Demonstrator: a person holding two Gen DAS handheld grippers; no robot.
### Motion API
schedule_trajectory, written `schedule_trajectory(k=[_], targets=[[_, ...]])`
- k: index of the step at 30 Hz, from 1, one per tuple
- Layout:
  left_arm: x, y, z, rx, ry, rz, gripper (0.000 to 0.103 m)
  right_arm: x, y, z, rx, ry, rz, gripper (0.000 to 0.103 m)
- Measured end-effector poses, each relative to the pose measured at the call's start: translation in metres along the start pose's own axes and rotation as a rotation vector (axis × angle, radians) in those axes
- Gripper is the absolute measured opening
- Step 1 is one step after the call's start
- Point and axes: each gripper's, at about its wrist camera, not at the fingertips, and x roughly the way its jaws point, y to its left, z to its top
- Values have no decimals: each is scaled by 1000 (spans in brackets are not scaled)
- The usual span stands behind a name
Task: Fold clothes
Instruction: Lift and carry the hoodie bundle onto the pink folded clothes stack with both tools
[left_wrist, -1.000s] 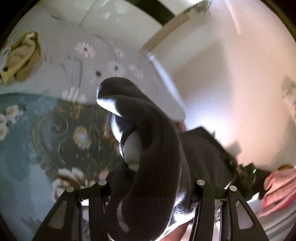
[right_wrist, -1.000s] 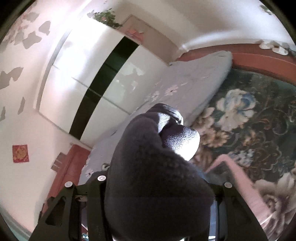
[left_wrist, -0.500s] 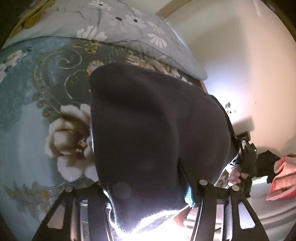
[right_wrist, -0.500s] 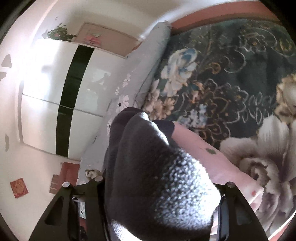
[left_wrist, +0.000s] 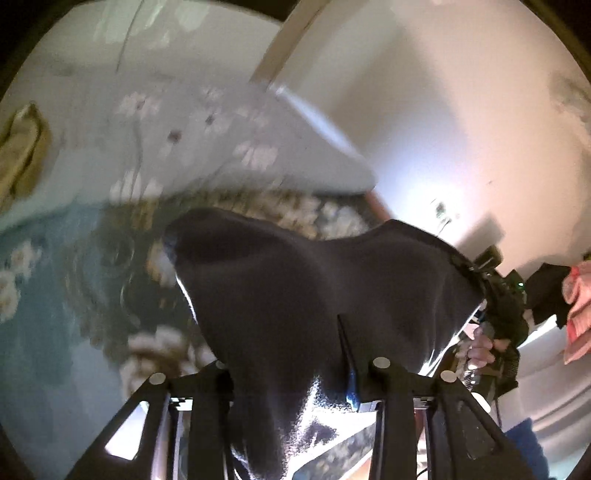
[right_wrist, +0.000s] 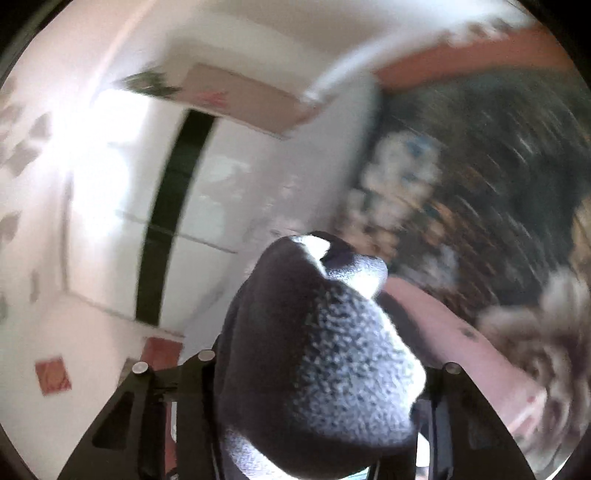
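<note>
Bed (left_wrist: 44, 332) with teal floral cover; grey flowered quilt (left_wrist: 207, 147) on it; yellow cloth (left_wrist: 22, 166) atop quilt.

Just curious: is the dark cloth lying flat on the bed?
No, the dark cloth is lifted, stretched between the left claw and the right claw.

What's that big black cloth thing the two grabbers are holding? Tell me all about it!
The black garment is dark, soft, fuzzy-looking knit fabric. It bunches between the fingers of the left gripper and the right gripper; both are shut on it. It hangs stretched between them, lifted above the flowered bedspread. Bright light shines on its edges. Its full shape is hidden.
</note>
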Motion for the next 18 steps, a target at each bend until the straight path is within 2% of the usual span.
schedule_trajectory(k=[2,7,10,15,17,18], targets=[[0,1,-5,-7,-2,-21,37,-1,-5,-1,3,0,-17,47],[35,24,-57,-77,156,2,39,-1,-47,-13,94,16,-89,47],[42,37,-75,-119,176,9,45,0,-71,-21,150,23,-122,47],[42,49,-72,-189,195,-47,51,3,-98,-36,234,5,-85,49],[33,51,-69,-230,210,-114,55,4,-96,-34,234,6,-84,51],[30,55,-69,-256,219,-159,57,3,-96,-33,234,9,-82,56]])
